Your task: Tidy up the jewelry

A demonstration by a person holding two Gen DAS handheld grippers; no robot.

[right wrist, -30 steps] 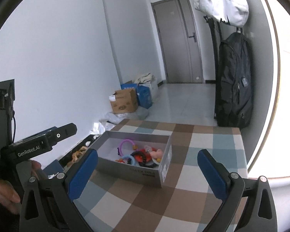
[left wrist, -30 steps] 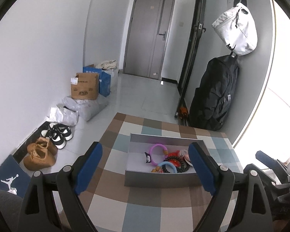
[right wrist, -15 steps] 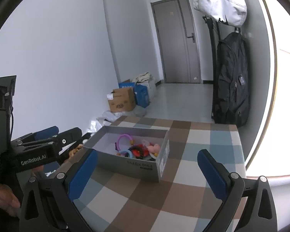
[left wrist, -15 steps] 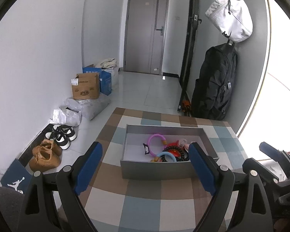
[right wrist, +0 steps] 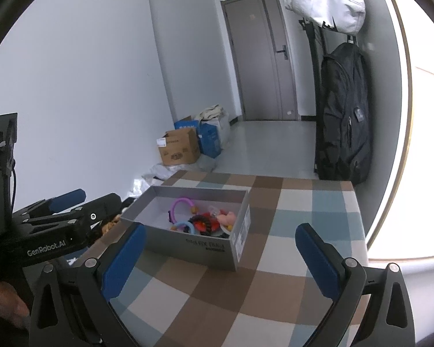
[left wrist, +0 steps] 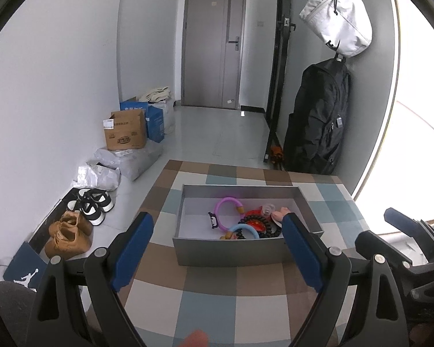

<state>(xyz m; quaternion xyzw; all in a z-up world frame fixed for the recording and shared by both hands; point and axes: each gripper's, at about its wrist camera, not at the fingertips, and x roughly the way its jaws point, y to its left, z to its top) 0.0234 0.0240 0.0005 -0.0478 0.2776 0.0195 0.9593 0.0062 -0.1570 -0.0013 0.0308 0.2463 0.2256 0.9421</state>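
On the checkered bench (left wrist: 217,303) we see the grey box (left wrist: 231,250) straight ahead of our left gripper (left wrist: 217,251), long axis crosswise, jewelry (left wrist: 246,221) heaped inside, our right gripper (right wrist: 217,260) farther off, both jaws wide open and empty.

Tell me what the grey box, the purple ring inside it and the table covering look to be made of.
Grey box: likely cardboard, matte; thin straight walls, a printed label on one end in the right wrist view.
Purple ring: probably plastic or silicone; smooth, uniformly coloured.
Table covering: seemingly a woven or vinyl cloth; flat checked print, faint sheen.
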